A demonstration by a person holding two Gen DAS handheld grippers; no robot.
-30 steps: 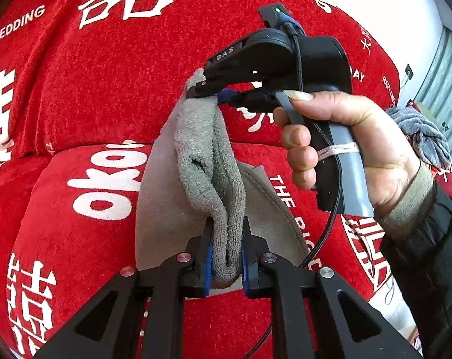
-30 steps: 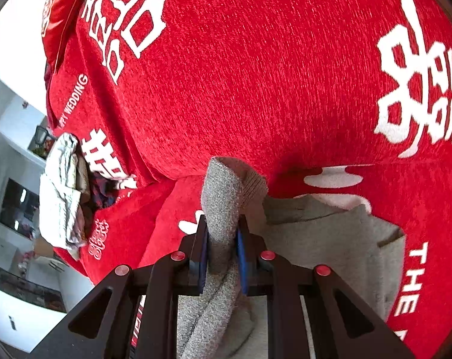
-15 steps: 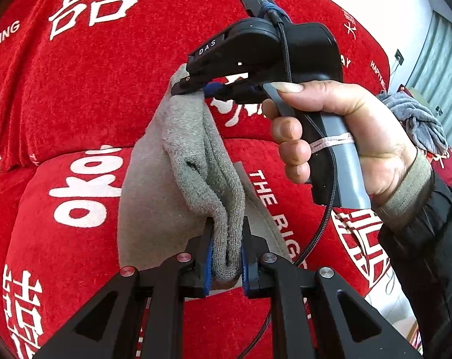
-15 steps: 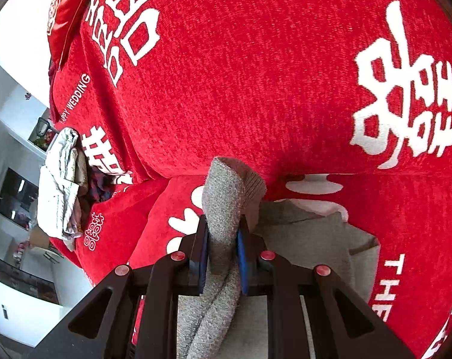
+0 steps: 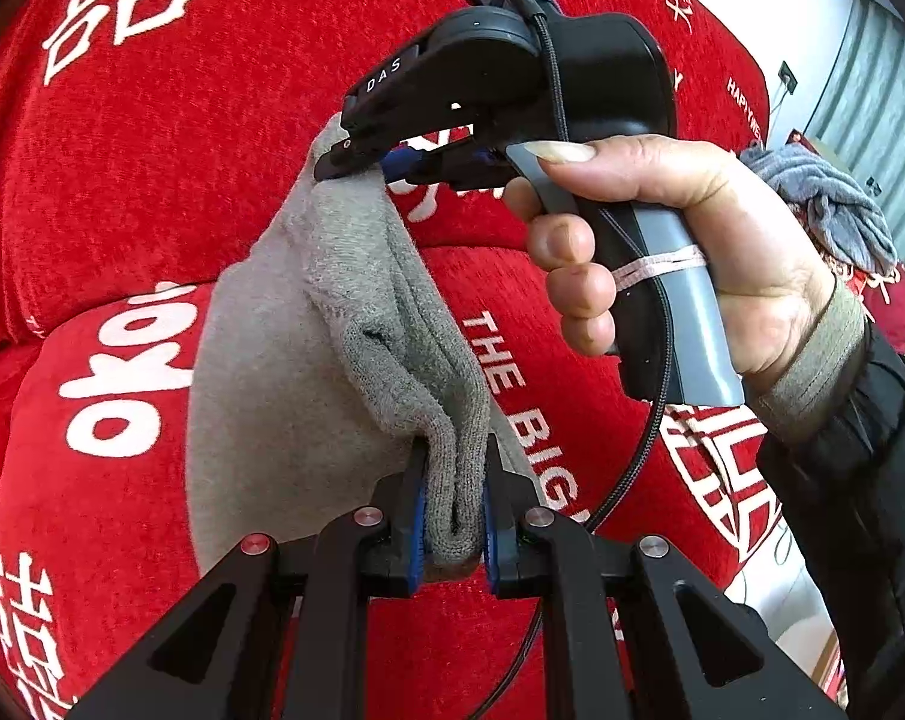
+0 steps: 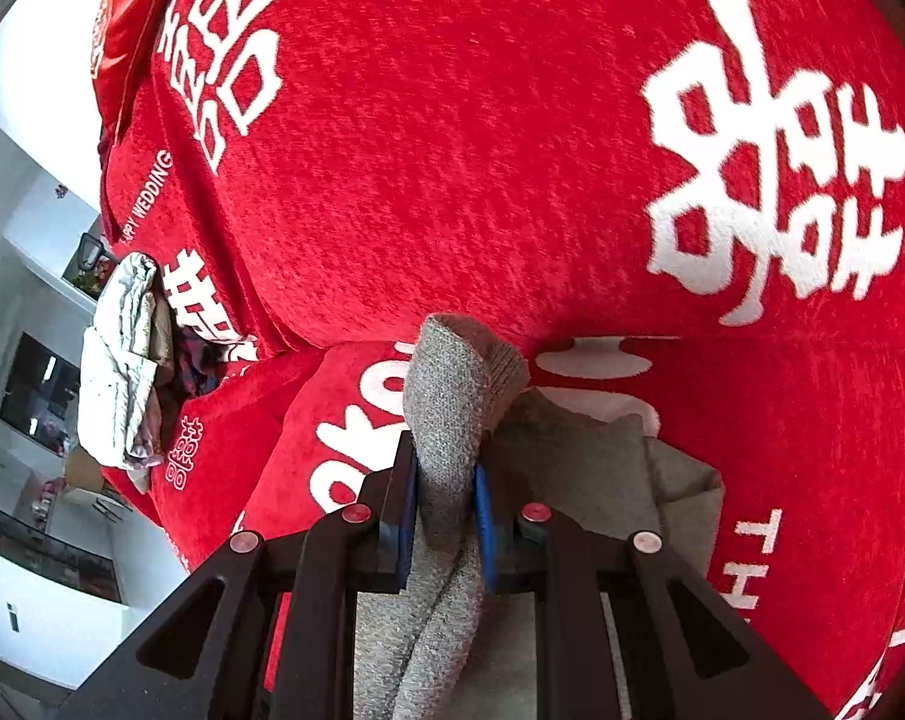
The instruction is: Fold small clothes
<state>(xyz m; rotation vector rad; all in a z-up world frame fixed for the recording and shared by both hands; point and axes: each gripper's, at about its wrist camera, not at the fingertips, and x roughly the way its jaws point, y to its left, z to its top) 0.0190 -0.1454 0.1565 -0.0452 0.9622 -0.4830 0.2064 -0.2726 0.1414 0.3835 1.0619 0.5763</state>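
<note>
Left wrist: grey sock (image 5: pixel 386 324) stretched between both grippers' fingers (image 5: pixel 417 516).

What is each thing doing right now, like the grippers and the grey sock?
Left gripper: shut on the grey sock.
Right gripper: shut on the sock's other end.
Grey sock: held up, stretched between both grippers.
Grey cloth: lying flat on the red cover.
</note>
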